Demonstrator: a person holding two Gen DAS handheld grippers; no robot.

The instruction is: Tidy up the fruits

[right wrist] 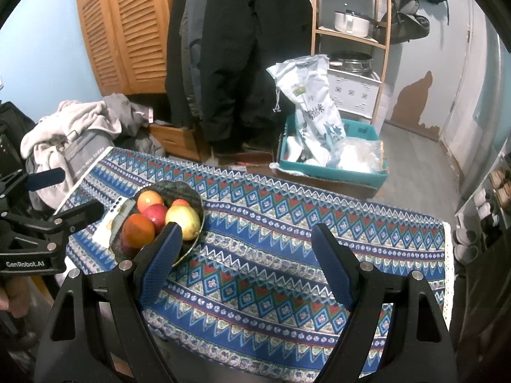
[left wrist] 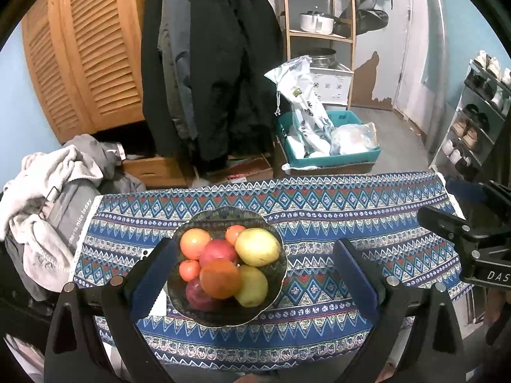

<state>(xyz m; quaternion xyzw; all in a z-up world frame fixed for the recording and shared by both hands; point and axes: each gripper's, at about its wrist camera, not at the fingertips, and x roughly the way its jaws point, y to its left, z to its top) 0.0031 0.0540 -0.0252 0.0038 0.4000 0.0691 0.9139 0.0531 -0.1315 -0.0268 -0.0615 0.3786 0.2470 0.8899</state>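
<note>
Left wrist view, read from left to right: I see a heap of pale and grey clothing [left wrist: 48, 210] slumped off the table edge, its grey panel printed with small white writing, of which I can read only "nice today". Next comes my left gripper [left wrist: 255, 268], its blue ridged pads spread wide and grasping nothing, with a dark scalloped bowl [left wrist: 274, 296] between them in the picture. The bowl sits on a blue zigzag-patterned tablecloth [left wrist: 335, 210] and holds the fruits [left wrist: 223, 261]: oranges, red apples and yellow pears, the lower ones partly hidden under the pile. A white paper slip [left wrist: 158, 303] is mostly hidden behind the left pad. At the far right my right gripper [left wrist: 460, 214] is cut off by the frame, showing the letters "DAS". In the right wrist view, the left tool's body reads "GenRobot.AI", the bowl lies left of centre, and the right gripper's fingers stand released over bare cloth.
</note>
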